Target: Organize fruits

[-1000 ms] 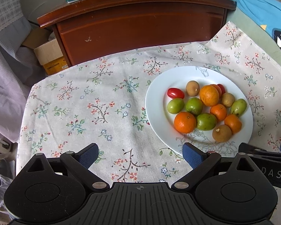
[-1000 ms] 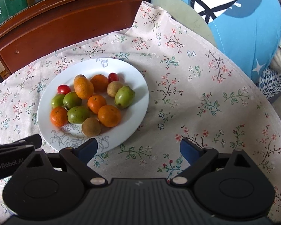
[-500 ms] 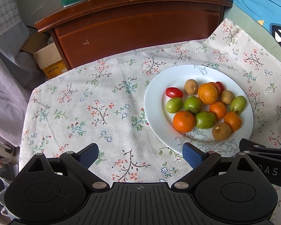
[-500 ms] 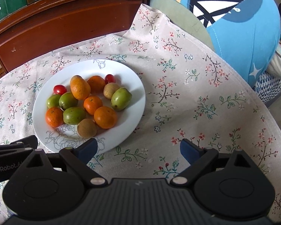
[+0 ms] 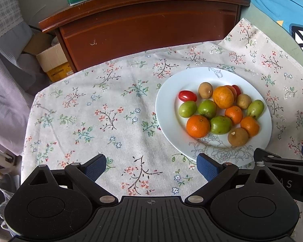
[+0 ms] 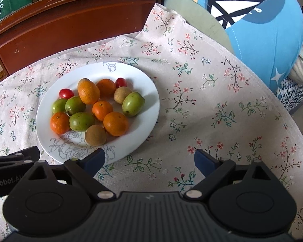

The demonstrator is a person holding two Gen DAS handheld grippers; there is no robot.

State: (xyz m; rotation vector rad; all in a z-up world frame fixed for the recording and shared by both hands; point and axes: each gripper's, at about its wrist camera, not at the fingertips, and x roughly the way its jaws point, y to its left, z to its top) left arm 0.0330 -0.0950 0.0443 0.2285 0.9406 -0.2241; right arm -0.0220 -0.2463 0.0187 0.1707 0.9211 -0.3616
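Fruit [image 5: 220,111] hasn't budged on the plate [image 5: 167,109]; both grippers, left [image 5: 151,166] and right [image 6: 149,159], stay wide open, empty, a bit nearer it.

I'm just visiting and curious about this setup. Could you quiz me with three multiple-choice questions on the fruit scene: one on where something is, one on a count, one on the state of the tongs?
1. Where does the fruit lie?
A. on the white plate
B. on the bare cloth
C. in a box

2. How many red cherry tomatoes show?
A. one
B. two
C. five

3. How do the right tongs stand?
A. shut on an orange
B. open, empty
C. shut, empty

Answers: 1 A, every fruit sits inside the plate's rim. 2 B, one at the pile's left, one behind. 3 B, blue pads stand wide apart with only cloth between.
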